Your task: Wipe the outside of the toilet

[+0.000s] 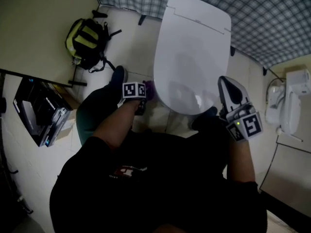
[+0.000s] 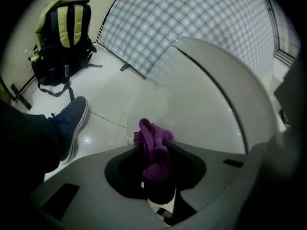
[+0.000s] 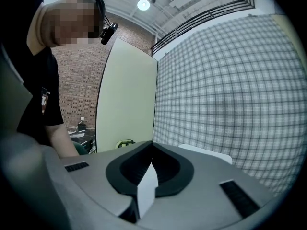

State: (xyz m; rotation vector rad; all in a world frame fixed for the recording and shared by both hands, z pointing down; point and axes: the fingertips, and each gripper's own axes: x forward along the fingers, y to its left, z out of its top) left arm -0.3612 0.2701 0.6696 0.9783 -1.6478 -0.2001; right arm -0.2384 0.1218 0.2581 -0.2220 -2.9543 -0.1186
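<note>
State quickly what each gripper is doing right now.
Left gripper: shut on the cloth.
Right gripper: shut, empty.

White toilet (image 1: 194, 57) before a wall (image 1: 272, 18) checked in grey-blue and white, with a plain cream partition (image 1: 39, 23) beside it. Purple knitted cloth (image 2: 153, 150); black backpack (image 1: 87, 42) with yellow-green panels; dark blue sneaker (image 2: 72, 123), white-soled, on glossy white floor tiles (image 2: 110, 97).
</note>
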